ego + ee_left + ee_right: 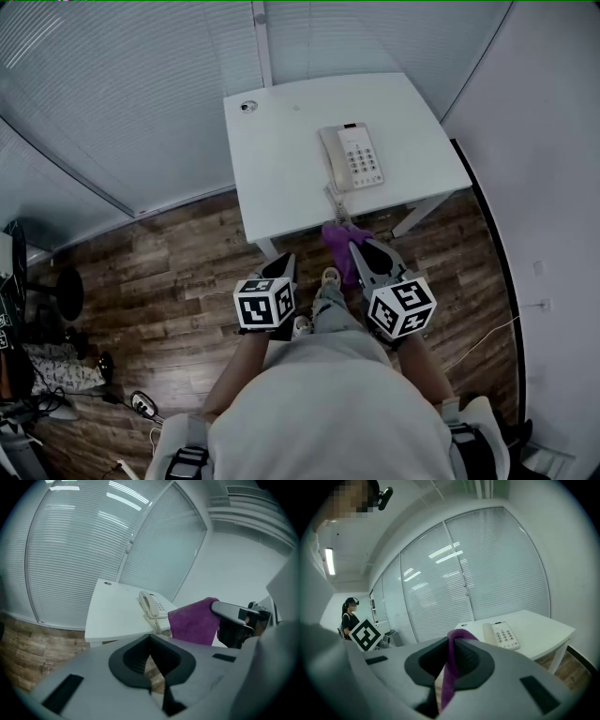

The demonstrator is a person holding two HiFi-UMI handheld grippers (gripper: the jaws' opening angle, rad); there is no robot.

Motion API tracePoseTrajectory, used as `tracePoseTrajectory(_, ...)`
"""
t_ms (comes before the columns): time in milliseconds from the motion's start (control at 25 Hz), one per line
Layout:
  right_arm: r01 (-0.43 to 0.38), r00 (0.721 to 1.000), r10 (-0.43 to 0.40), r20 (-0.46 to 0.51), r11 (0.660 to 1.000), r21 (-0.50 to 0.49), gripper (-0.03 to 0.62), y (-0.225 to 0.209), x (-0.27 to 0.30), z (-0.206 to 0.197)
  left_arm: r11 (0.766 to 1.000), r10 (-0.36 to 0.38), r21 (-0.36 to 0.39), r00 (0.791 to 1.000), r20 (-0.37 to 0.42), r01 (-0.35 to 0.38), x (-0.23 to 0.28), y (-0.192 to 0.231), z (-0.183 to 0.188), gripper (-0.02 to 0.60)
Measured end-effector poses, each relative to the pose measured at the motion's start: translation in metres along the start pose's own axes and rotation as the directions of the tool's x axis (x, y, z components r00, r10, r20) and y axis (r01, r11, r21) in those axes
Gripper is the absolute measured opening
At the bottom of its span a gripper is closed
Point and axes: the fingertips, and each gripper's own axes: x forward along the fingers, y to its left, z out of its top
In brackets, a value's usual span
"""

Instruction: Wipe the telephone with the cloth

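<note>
A white telephone (352,156) with a coiled cord lies on the white table (281,159), handset on its left side; it also shows in the left gripper view (151,604) and the right gripper view (500,635). My right gripper (352,246) is shut on a purple cloth (339,242), which hangs in front of the table's near edge. The cloth (451,667) runs as a pinched fold between the right jaws. My left gripper (286,267) is shut with nothing in it, to the left of the right one, short of the table. The cloth (194,620) hangs at the right of the left gripper view.
The table stands against slatted glass walls (122,103) on a wood floor (169,281). A round cable hole (247,106) sits at the table's far left corner. A stool (61,292) and cables lie at the left. A person (348,616) stands far off to the left.
</note>
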Motion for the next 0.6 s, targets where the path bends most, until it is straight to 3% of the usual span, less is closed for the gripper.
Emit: tracePoseTrajectory(600,0.003,1.000,-0.003,-0.004,1.000,0.003,0.043,-0.0092,0.0066,0.0023,1.000,-0.004,-0.004,1.000,-0.010,0.004,0.0081,-0.0015,0.0064,0.020)
